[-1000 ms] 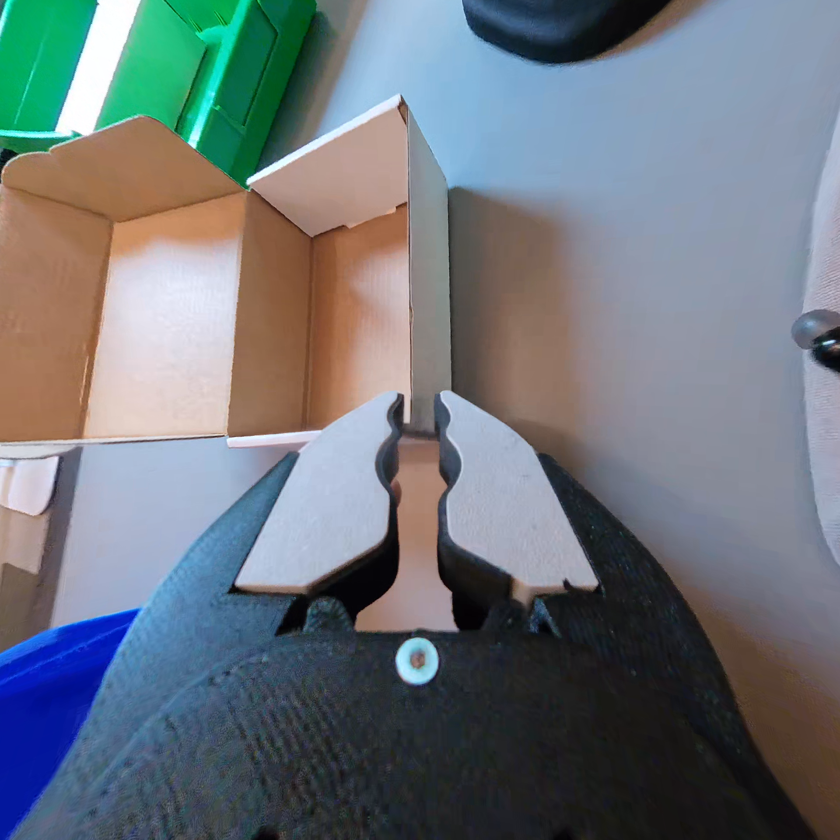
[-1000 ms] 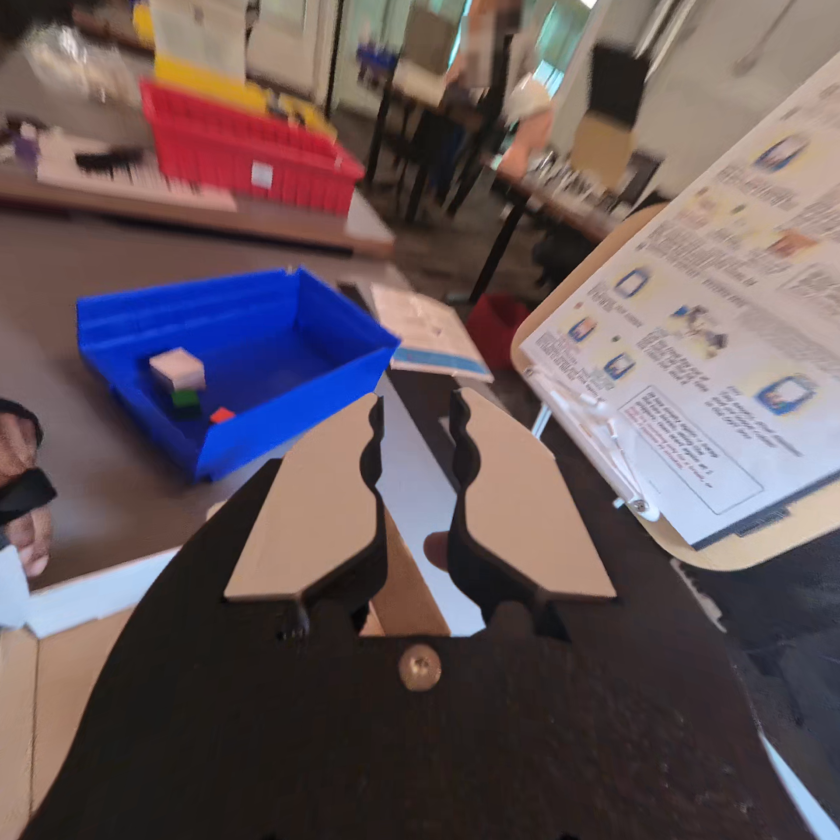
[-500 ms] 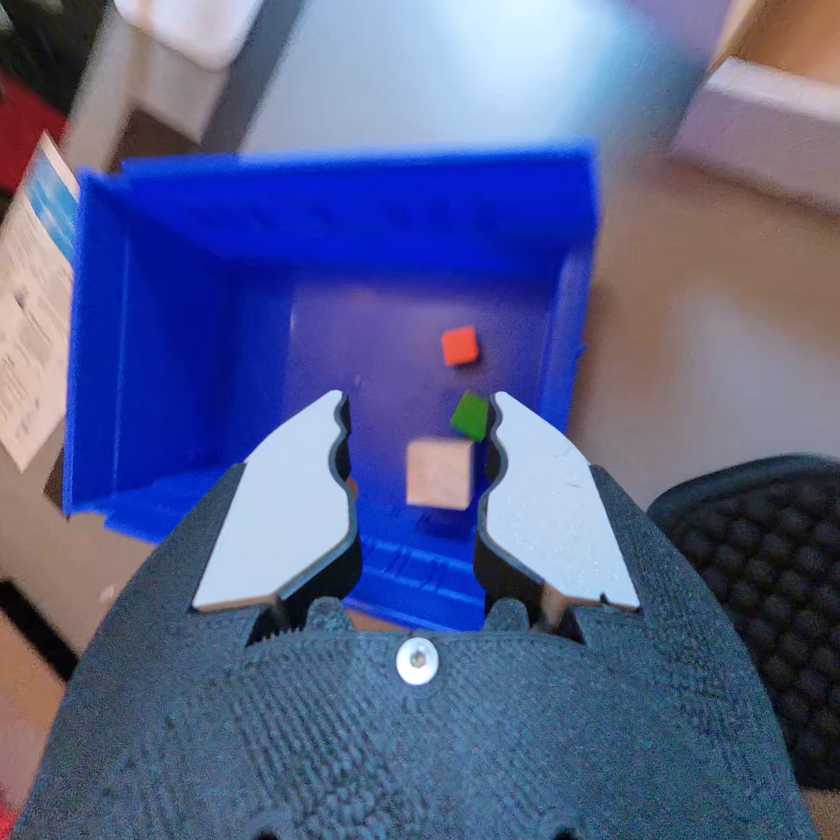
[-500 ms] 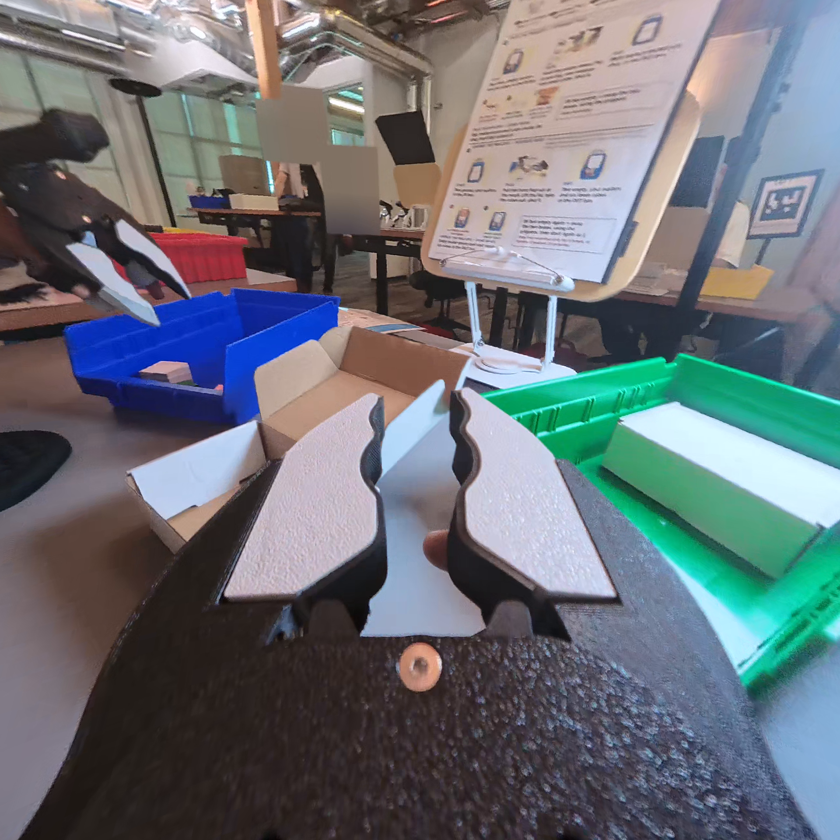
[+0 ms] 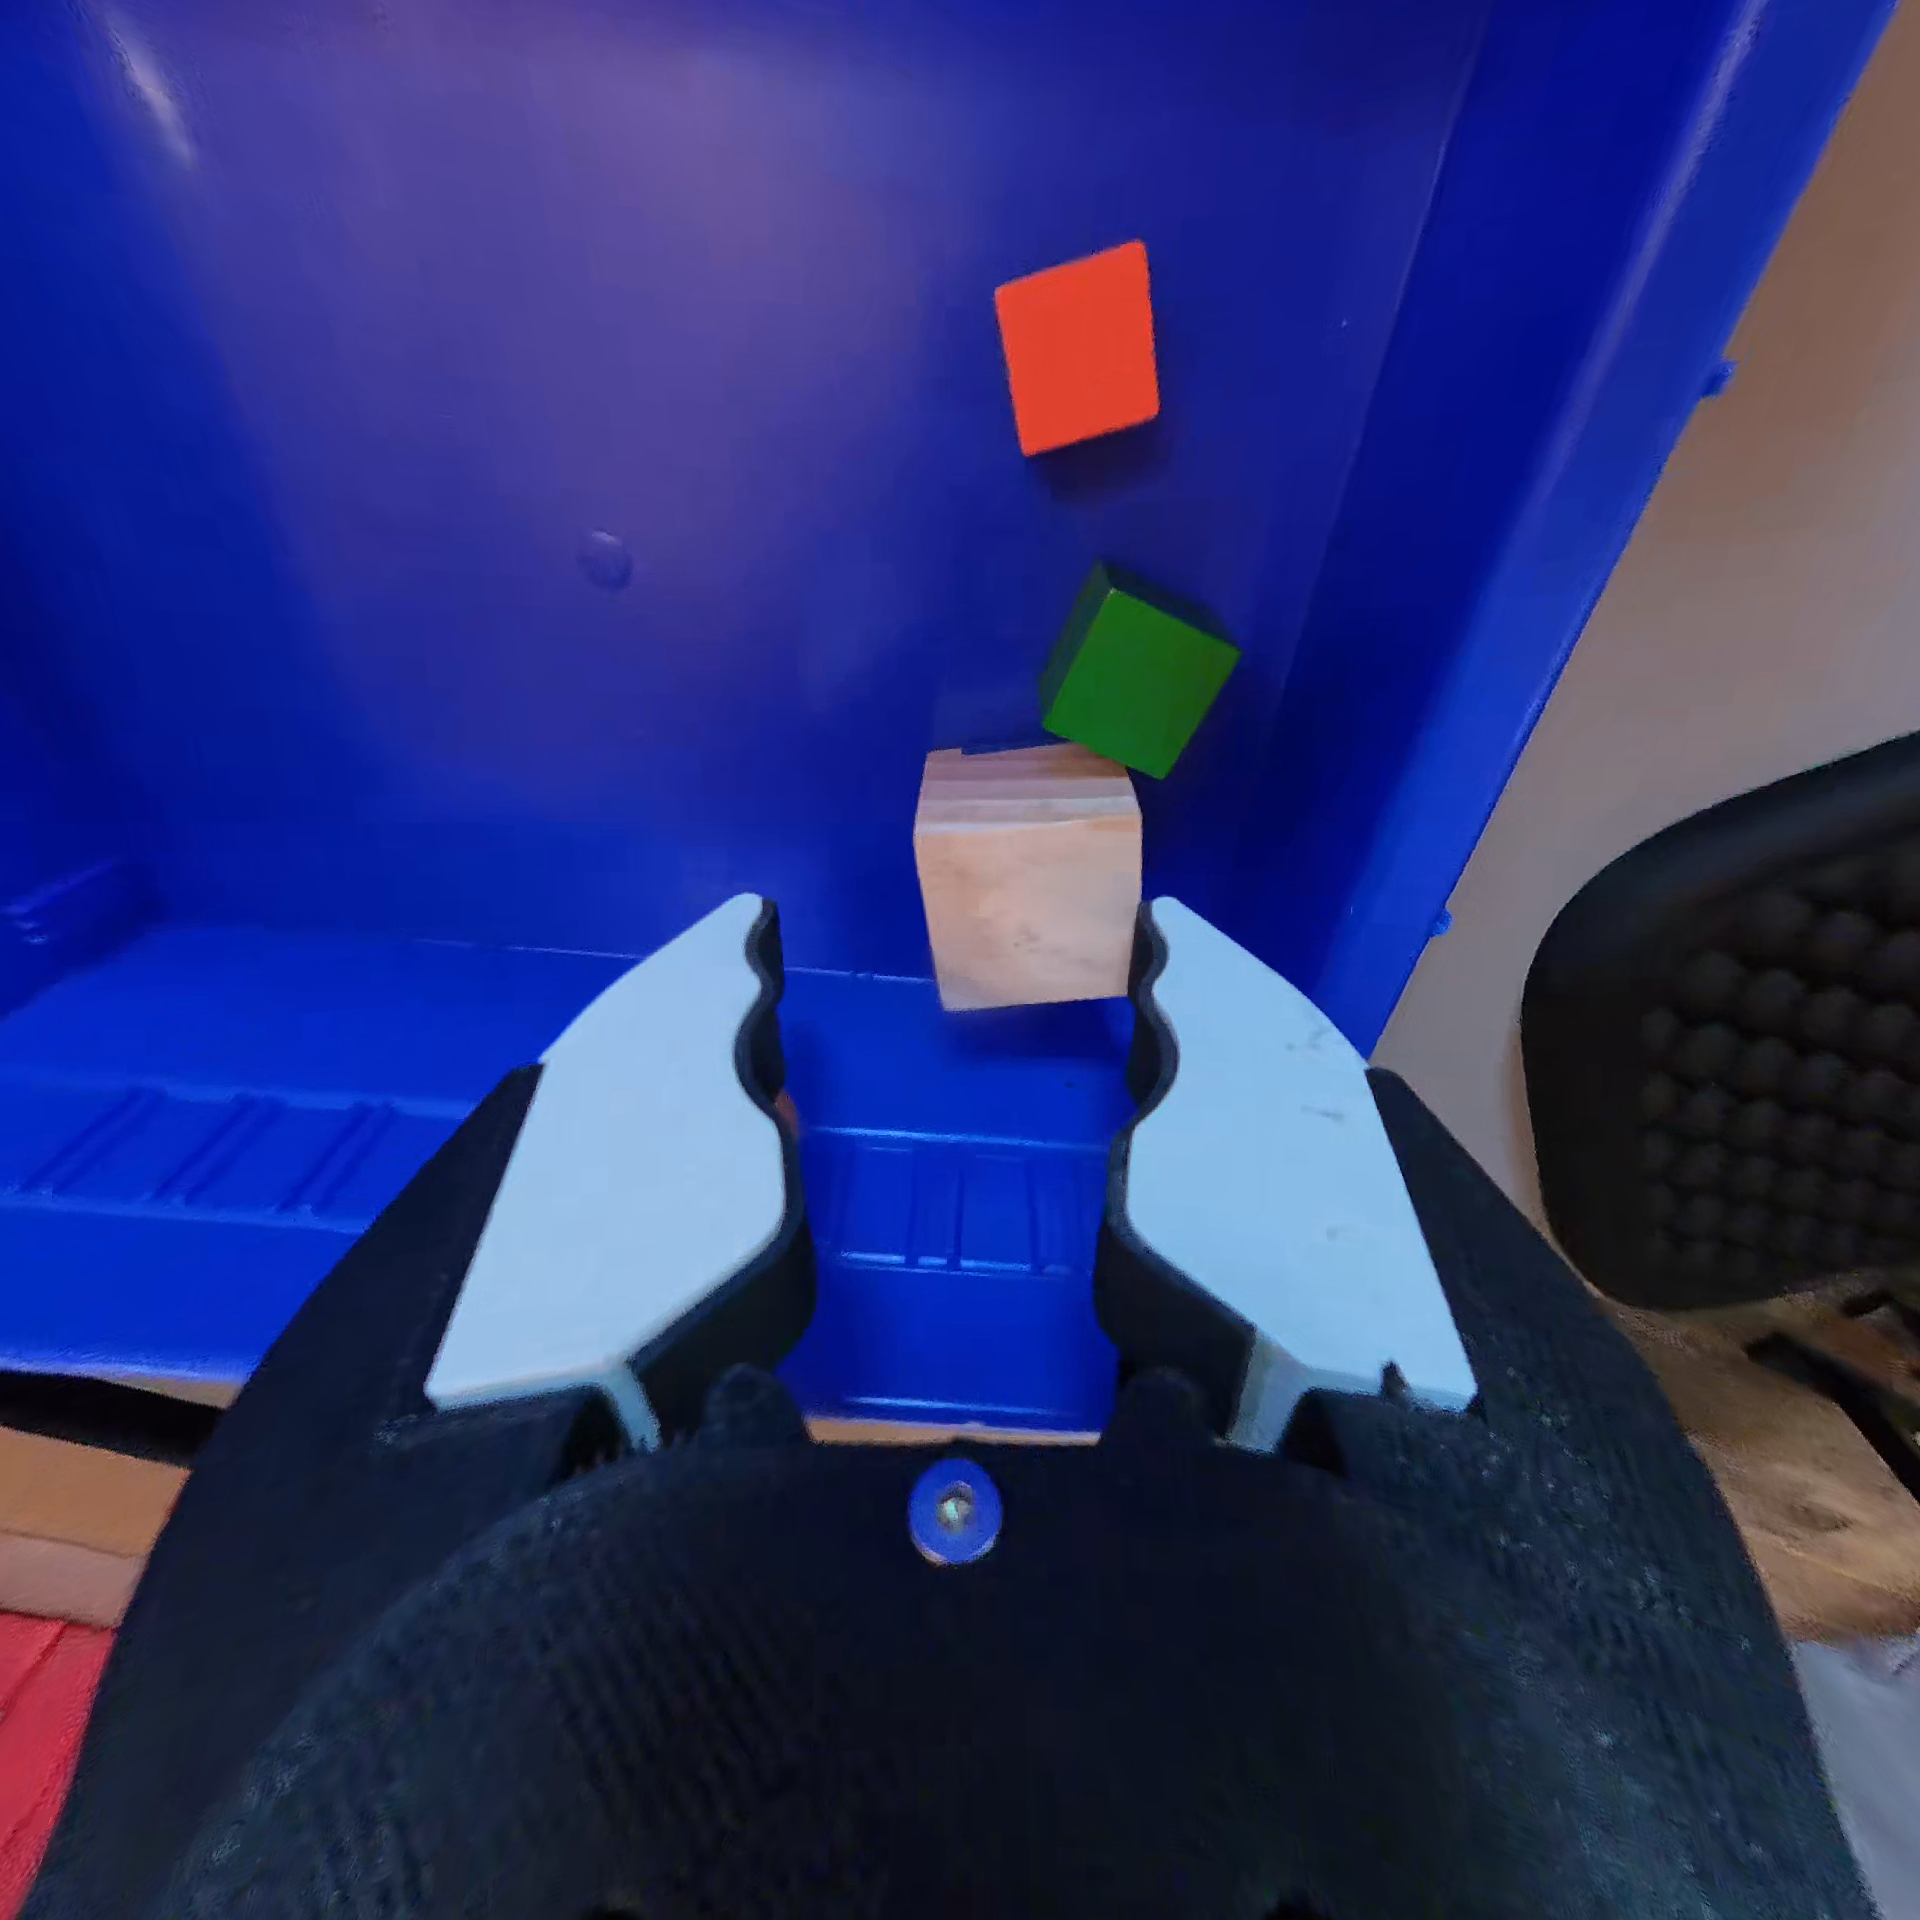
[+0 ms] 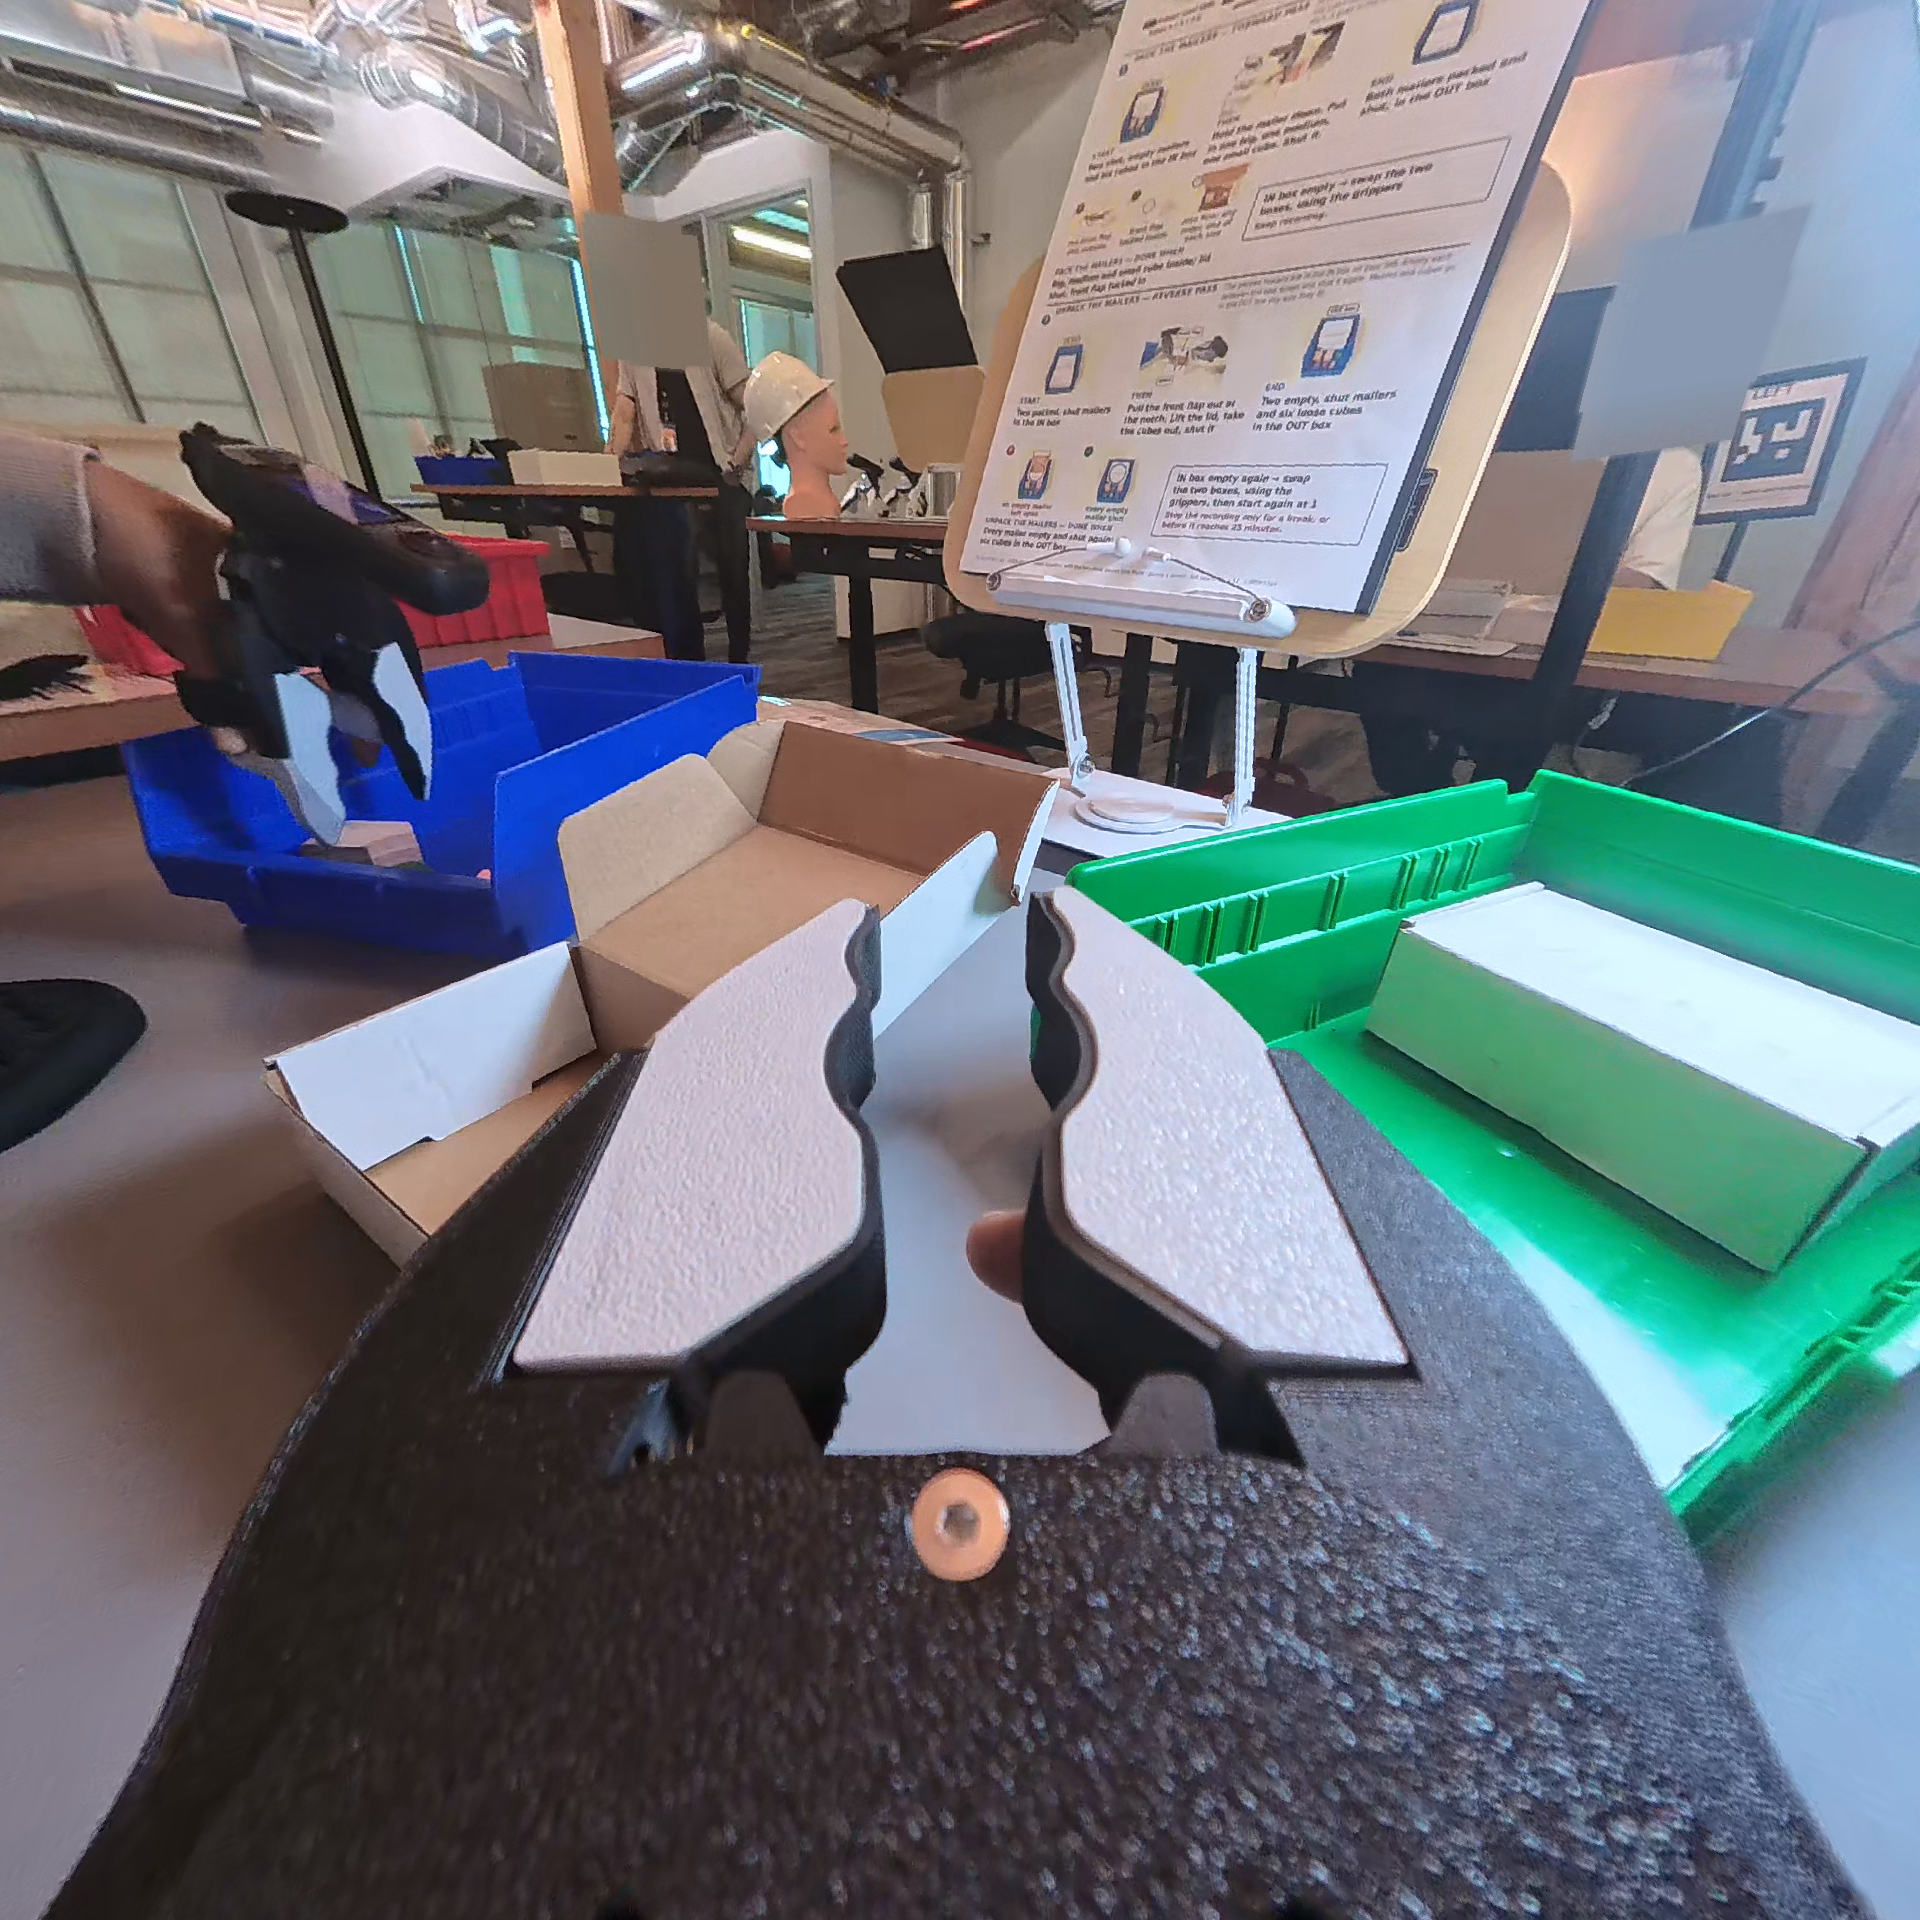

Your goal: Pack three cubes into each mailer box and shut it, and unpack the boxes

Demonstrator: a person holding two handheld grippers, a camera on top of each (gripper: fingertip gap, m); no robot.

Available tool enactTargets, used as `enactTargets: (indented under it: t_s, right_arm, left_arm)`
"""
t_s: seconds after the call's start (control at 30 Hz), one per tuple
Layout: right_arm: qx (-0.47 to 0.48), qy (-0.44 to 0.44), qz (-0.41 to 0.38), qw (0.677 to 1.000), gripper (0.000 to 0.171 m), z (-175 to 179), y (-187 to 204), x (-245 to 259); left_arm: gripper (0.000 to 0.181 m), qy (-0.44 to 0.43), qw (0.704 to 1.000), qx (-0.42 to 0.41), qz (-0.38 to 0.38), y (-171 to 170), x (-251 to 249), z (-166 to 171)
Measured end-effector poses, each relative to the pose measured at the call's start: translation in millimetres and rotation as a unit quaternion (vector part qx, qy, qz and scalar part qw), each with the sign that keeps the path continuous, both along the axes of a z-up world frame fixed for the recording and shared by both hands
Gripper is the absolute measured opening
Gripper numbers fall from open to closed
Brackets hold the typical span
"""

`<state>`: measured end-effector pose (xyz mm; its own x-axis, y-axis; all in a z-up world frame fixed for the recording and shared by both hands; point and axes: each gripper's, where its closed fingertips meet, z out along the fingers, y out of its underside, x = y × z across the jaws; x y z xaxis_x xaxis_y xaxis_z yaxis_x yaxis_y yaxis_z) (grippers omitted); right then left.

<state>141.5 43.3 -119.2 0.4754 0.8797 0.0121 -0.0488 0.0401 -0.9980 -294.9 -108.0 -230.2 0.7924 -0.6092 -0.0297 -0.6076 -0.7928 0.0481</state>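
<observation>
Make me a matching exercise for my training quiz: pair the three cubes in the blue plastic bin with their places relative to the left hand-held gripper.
Things:
1. plain wooden cube
2. green painted cube
3. red painted cube

Places:
A. farthest away on the blue plastic bin floor
B. nearest, just ahead of the open left hand-held gripper
C. middle, tilted, at the nearest cube's far edge

Pairs: 1-B, 2-C, 3-A

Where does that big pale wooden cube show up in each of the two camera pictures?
Left wrist view: pale wooden cube sits centre, just beyond the open left gripper.
Right wrist view: far left, a pale sliver under the left gripper.
Shared landmark: blue plastic bin.
</observation>
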Motion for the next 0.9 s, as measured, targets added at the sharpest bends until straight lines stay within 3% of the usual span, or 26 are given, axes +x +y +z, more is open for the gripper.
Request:
enactTargets:
  t_s: [0.1, 0.23, 0.43, 0.63, 0.9]
  right_arm:
    - [-0.005, 0.004, 0.000, 1.000, 0.026, 0.5, 1.0, 1.6]
    - [-0.008, 0.003, 0.000, 1.000, 0.026, 0.1, 1.2, 2.2]
    - [0.003, -0.015, 0.009, 1.000, 0.026, -3.4, -3.9, -2.5]
    - [0.028, -0.080, 0.078, 0.993, 0.033, -14.5, -30.8, -21.5]
    - [-0.031, -0.202, 0.159, 0.966, 0.053, -49.2, -66.5, -40.4]
  left_arm:
    - [0.064, -0.007, 1.000, -0.017, -0.002, -5.8, 5.2, -7.5]
    - [0.045, 0.043, 0.999, -0.016, -0.019, -5.0, 0.1, -15.2]
    - [0.044, 0.037, 0.992, 0.121, -0.012, 33.4, 12.5, 67.7]
    - [0.044, -0.003, 0.976, 0.191, -0.103, 43.8, 96.9, 126.5]
    - [0.045, -0.071, 0.957, 0.140, -0.243, 33.6, 230.3, 112.2]
